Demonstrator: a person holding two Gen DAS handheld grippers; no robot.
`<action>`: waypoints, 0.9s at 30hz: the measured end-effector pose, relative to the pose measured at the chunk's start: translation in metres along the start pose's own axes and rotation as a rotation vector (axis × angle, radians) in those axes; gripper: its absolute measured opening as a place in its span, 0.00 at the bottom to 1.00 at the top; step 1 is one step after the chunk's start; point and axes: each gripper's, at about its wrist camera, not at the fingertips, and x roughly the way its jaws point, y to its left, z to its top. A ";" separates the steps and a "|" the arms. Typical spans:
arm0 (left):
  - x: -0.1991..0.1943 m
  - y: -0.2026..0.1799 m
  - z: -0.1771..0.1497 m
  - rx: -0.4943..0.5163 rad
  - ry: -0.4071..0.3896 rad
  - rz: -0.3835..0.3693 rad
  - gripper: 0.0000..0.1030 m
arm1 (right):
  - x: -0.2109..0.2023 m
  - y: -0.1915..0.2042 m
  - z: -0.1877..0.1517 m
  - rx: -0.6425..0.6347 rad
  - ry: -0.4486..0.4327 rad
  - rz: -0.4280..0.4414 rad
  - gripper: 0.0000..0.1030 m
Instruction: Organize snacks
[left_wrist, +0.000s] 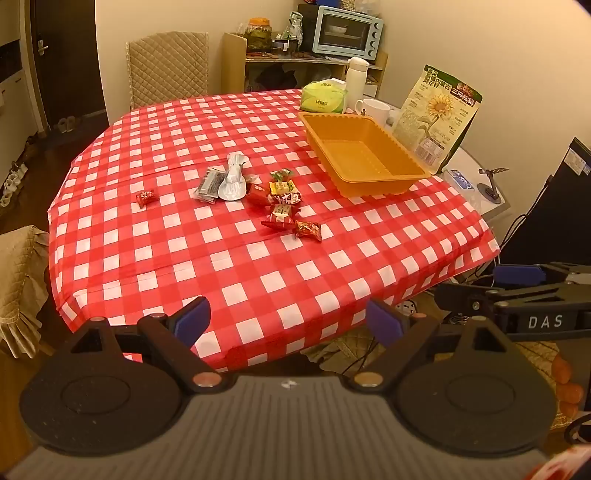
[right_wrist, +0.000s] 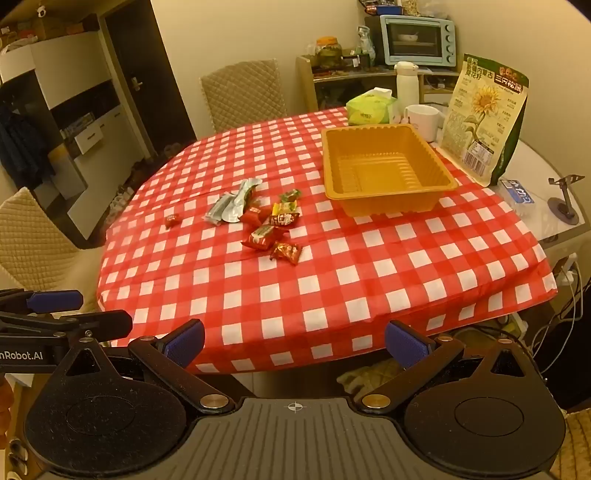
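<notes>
Blue pads tip both of your tools: your left gripper (left_wrist: 288, 319) and your right gripper (right_wrist: 293, 341) each hang with jaws spread wide and nothing between them, held short of the near table edge and touching nothing; each tool shows at the side of the other's view. Beyond them a red-and-white checked tablecloth (left_wrist: 258, 266) covers the table. Near its middle lie the snacks (left_wrist: 282, 206), a loose cluster of small wrapped pieces in red, yellow and green, with a silver packet (left_wrist: 233, 177) and a dark packet (left_wrist: 210, 183) just left of them and one red candy (left_wrist: 146, 196) apart further left. To the right, toward the far side, sits an empty orange tray (left_wrist: 364, 153). Behind it you have a tall sunflower-seed bag (left_wrist: 437, 118) standing upright, a white mug (left_wrist: 375, 109), a green tissue pack (left_wrist: 323, 96) and a white flask (left_wrist: 356, 75). Further out, a quilted chair (left_wrist: 168, 66) stands at the far edge, a pale blue toaster oven (left_wrist: 347, 31) sits on a wooden shelf against the wall, and a dark door (right_wrist: 147, 70) is at the left
</notes>
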 end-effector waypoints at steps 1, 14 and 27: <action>0.000 0.000 0.000 0.002 -0.002 0.001 0.88 | 0.000 0.000 0.000 -0.009 -0.003 -0.008 1.00; 0.000 -0.001 0.000 0.000 0.005 -0.002 0.88 | 0.001 0.002 0.001 -0.004 -0.004 -0.006 1.00; 0.000 0.000 0.000 -0.002 0.006 -0.004 0.88 | 0.002 0.003 0.001 -0.005 -0.003 -0.007 1.00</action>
